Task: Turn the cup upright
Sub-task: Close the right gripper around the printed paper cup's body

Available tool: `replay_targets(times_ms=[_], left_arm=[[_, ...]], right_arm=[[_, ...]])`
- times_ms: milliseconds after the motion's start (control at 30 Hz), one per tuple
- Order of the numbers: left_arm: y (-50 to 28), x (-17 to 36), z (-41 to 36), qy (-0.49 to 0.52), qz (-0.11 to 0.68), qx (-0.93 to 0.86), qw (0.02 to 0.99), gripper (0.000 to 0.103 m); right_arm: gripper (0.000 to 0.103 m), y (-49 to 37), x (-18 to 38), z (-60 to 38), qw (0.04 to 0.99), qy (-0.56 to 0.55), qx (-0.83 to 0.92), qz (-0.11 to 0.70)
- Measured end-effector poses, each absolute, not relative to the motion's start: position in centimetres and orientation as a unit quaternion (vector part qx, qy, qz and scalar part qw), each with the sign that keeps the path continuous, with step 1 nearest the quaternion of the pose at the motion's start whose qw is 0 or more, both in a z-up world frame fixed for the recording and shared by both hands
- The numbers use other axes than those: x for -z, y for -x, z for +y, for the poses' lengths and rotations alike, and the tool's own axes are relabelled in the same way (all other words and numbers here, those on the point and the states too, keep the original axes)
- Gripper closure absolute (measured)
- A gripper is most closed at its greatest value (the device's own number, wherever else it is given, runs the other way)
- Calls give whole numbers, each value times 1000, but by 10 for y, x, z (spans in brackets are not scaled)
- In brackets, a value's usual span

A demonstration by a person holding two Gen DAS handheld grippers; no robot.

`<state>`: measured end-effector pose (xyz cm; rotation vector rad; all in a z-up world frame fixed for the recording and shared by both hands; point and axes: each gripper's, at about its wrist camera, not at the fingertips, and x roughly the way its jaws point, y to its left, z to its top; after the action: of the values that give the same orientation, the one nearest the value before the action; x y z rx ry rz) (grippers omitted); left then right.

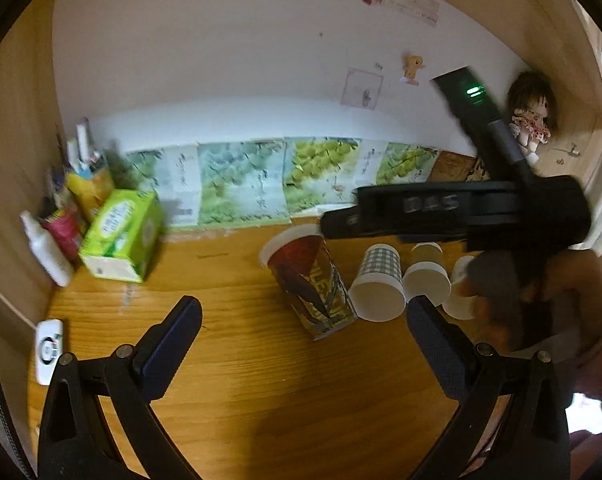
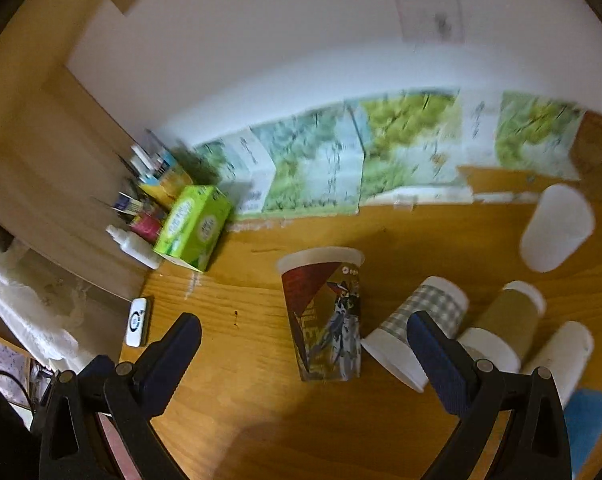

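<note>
Printed cup (image 2: 325, 316) lies on side on bench (image 2: 241, 420), checked cup (image 2: 417, 332) touching its base side. Left tool (image 1: 301, 340) and right tool (image 2: 301, 356) both wide, empty. Risk: cup rolls; finger knocks neighbouring cups (image 2: 501, 328); thin wall crushes.

Right gripper (image 1: 481, 216) and hand (image 1: 541, 296) smear into blur at right, covering the white cup (image 1: 461, 288); wall stickers (image 2: 433, 12) unreadable.
</note>
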<state>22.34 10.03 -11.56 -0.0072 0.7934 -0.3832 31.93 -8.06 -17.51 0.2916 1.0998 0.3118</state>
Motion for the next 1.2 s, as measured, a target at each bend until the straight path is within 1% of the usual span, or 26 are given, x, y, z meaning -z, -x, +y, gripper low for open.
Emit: replay_targets(times_ms=[200, 400, 500, 567, 700, 733, 833, 1200], left_arm=[[-244, 134, 107, 28, 412, 200, 889, 1], [-257, 146, 115, 52, 433, 203, 877, 1], [-262, 150, 119, 60, 440, 203, 872, 1], [-264, 149, 122, 63, 444, 202, 871, 1], [-267, 147, 127, 51, 452, 189, 870, 1], [-268, 146, 129, 53, 453, 187, 870, 1], [-267, 147, 135, 65, 457, 182, 868, 1], [-253, 138, 133, 70, 450, 178, 872, 1]], right_arm=[[0, -350, 214, -61, 806, -125, -137, 562], [1, -364, 237, -50, 792, -110, -125, 588], [6, -370, 250, -45, 779, -107, -128, 604], [12, -373, 257, -41, 774, -102, -125, 612], [14, -375, 260, -32, 771, -82, -122, 619], [16, -375, 261, -31, 769, -79, -122, 622], [28, -376, 262, -26, 769, -61, -118, 626], [29, -362, 251, -27, 767, -68, -131, 624]])
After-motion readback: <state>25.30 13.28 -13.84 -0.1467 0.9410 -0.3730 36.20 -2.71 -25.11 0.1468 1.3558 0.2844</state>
